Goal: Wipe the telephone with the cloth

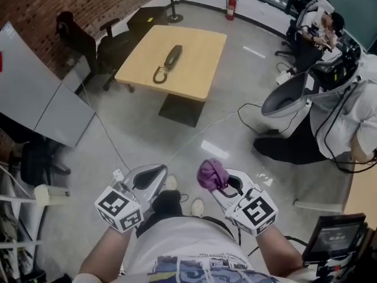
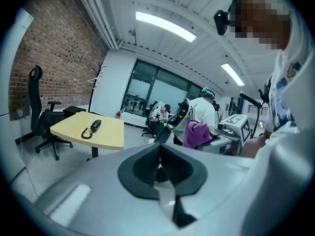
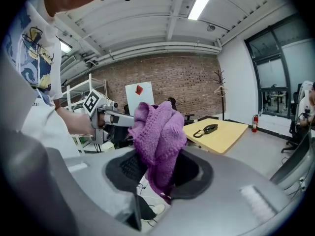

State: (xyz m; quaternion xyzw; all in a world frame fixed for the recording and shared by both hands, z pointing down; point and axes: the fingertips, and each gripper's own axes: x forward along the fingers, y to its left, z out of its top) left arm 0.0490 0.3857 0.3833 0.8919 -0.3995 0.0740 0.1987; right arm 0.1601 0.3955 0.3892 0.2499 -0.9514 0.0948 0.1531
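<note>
The right gripper [image 1: 219,180] is clamped on a bunched purple cloth [image 3: 160,136], which stands up out of the jaws with a loose tail hanging below them. The left gripper [image 2: 160,167] has its jaws pressed together with nothing between them, and is held just beside the right one at about the same height. The telephone [image 1: 171,59] lies well ahead of both grippers, flat on a yellow table [image 1: 203,69] with its curled cord [image 1: 159,75] at the end nearer the grippers, and open floor lies between. No wiping has begun, and the approach comes first. A white cable [image 1: 194,135] runs over the floor ahead of the grippers and could catch a foot on the way to the table. At the table, the main risk is probably the phone itself. It looks light and lies free, so a wipe could push it along the top or off an edge unless the left gripper steadies it. The cloth is gripped by only part of its bulk, so a hard drag could pull it out of the jaws. The hanging tail could also snag on the cord and tug the handset.
</note>
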